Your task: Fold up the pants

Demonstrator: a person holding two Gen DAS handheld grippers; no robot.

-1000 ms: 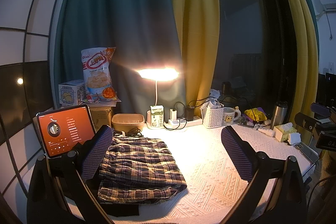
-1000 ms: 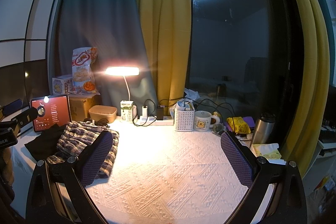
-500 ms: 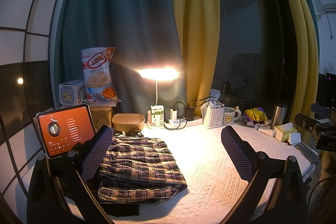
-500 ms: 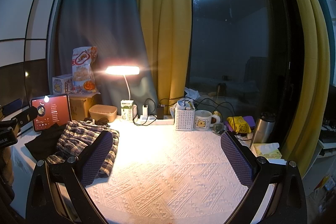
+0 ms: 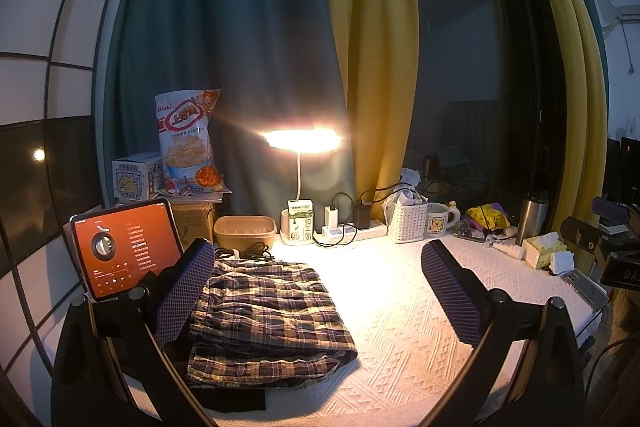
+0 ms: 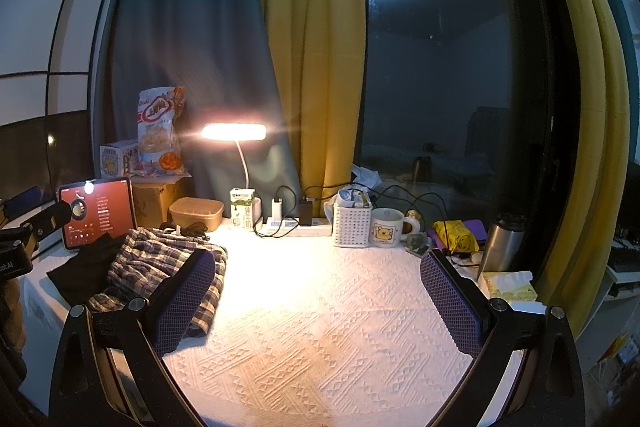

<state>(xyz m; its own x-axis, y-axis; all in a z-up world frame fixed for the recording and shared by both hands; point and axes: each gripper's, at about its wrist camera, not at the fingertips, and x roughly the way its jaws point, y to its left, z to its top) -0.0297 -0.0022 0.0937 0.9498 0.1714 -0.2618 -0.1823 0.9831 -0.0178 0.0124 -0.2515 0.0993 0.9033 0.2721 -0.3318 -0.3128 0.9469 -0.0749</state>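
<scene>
Folded plaid pants [image 5: 268, 315] lie on the white textured tablecloth [image 5: 400, 327] at the left, on top of a dark garment [image 5: 236, 397]. My left gripper [image 5: 316, 295] hangs open above the table, its left finger over the pants' left edge, nothing between its fingers. In the right wrist view the same plaid pants [image 6: 160, 267] lie far left on the dark garment [image 6: 86, 273]. My right gripper [image 6: 316, 303] is open over the bare tablecloth [image 6: 320, 327], to the right of the pants, holding nothing.
A lit tablet [image 5: 124, 251] stands left of the pants. Along the back stand a snack bag [image 5: 186, 143], a tan container [image 5: 245, 231], a lit lamp [image 5: 300, 141], a power strip [image 5: 348, 231], a white basket [image 5: 408, 223], a mug [image 5: 438, 223], a steel flask [image 5: 532, 217] and tissues [image 5: 544, 251].
</scene>
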